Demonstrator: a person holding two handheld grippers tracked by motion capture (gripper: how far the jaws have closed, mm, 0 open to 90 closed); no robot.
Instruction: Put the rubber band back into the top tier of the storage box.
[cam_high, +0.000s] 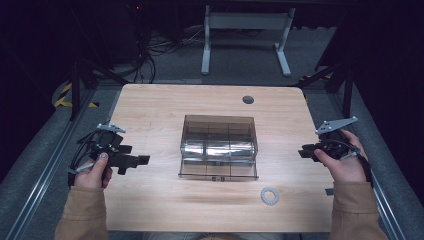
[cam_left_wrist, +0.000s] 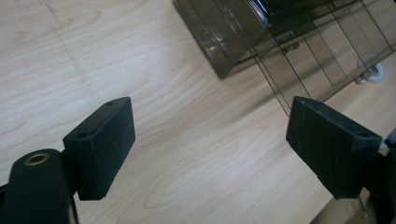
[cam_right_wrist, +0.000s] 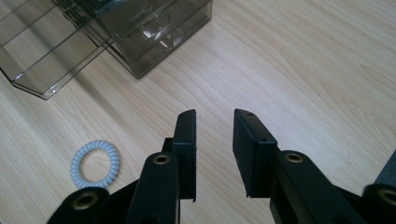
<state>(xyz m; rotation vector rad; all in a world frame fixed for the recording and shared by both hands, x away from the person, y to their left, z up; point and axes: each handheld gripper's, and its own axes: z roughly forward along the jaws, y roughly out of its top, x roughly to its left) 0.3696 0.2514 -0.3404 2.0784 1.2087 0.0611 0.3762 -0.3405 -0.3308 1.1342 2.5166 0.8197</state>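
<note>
1. At the table's (cam_high: 150, 105) centre sits a smoky clear drawer box (cam_high: 218, 137), its bottom drawer (cam_high: 218, 169) pulled out toward 6 o'clock.
2. Near the drawer, at about 5 o'clock, a pale coiled hair tie (cam_high: 270, 195) lies flat on the wood.
3. At 9 o'clock the left gripper (cam_high: 136, 160) hovers, jaws wide apart, empty.
4. At 3 o'clock the right gripper (cam_high: 303, 150) points inward, jaws slightly apart, empty.

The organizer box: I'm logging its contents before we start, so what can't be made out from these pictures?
- High view: the organizer box is smoky and glary, so whatever its compartments hold is unreadable.
- Left gripper view: the box's far side is cut off by the top edge; the coil hair tie is blurred behind the drawer's wall.
- Right gripper view: box top is cropped.
</note>
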